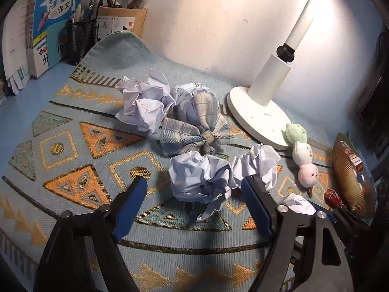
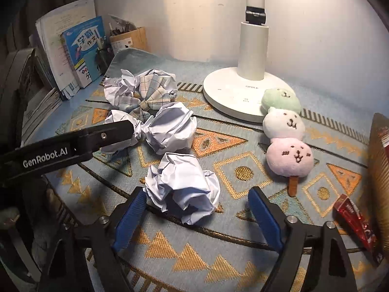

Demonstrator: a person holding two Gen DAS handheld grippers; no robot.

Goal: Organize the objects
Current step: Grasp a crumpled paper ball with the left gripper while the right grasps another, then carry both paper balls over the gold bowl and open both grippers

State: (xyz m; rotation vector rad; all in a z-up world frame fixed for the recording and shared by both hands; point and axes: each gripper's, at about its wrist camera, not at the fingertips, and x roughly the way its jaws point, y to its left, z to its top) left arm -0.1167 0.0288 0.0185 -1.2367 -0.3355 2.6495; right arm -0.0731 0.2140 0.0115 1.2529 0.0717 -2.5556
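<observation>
Blue-padded fingers (image 1: 131, 206) of your left tool (image 1: 194, 189) stand either side of a crumpled paper ball (image 1: 198, 178) lying on the patterned mat (image 1: 73, 146); the ball sits between the pads and close against the right one, but a clear gap shows at the left pad, so the tool is released, not grasping. Your right tool (image 2: 197, 202) is likewise unclenched: another paper wad (image 2: 182, 187) lies between its pads, just beside the left pad and well apart from the right one. In the right wrist view your left tool's black arm reaches in from the left edge, its tip at a pair of paper balls (image 2: 167, 129) further back.

More crumpled paper (image 1: 143, 102) is heaped behind, touching a plaid fabric bow (image 1: 194, 129) near the middle of the mat. A white desk lamp (image 2: 243, 90) stands at the back of the tabletop, and a plush skewer of three round faces, green, white and pink (image 2: 287, 141), lies just beside its base, the green end touching it. At the right edge you have a ribbed golden dish (image 1: 350, 177) and a red packet (image 2: 357, 221) near it. Books (image 1: 56, 17) and pen holders (image 1: 121, 22) line the wall at the back left
</observation>
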